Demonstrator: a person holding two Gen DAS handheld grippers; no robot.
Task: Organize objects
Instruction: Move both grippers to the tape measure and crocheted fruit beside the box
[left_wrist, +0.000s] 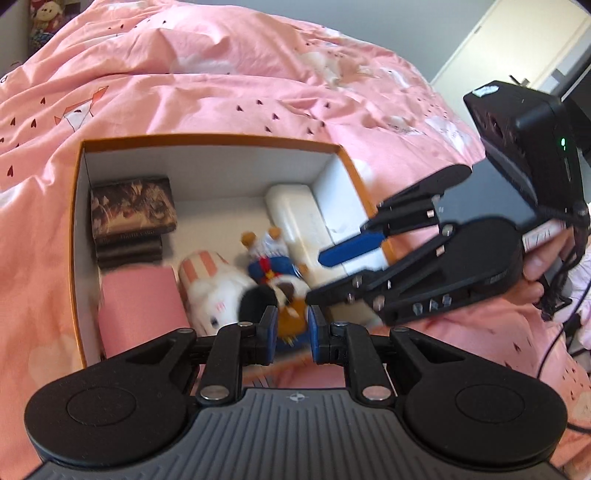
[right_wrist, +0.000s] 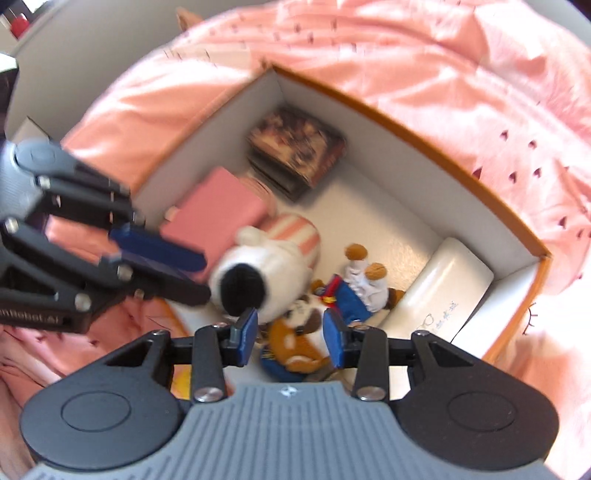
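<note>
An orange box (left_wrist: 207, 139) (right_wrist: 406, 129) with white walls lies open on a pink bed. In it are stacked brown patterned boxes (left_wrist: 133, 206) (right_wrist: 295, 147), a pink box (left_wrist: 140, 310) (right_wrist: 218, 210), a white plush with a black ear (left_wrist: 218, 295) (right_wrist: 266, 273), a bear plush in blue clothes (left_wrist: 266, 266) (right_wrist: 295, 343) and a white case (left_wrist: 295, 214) (right_wrist: 443, 280). My left gripper (left_wrist: 293, 328) (right_wrist: 206, 277) hovers over the box's near side, almost shut, holding nothing. My right gripper (right_wrist: 291, 336) (left_wrist: 316, 277) stands open above the bear, empty.
A rumpled pink duvet (left_wrist: 221, 92) surrounds the box on all sides. A person's hand (left_wrist: 539, 262) holds the right gripper, with cables trailing beside it. A pale door (left_wrist: 517, 44) stands beyond the bed at upper right, and a stuffed toy (left_wrist: 44, 14) sits at far upper left.
</note>
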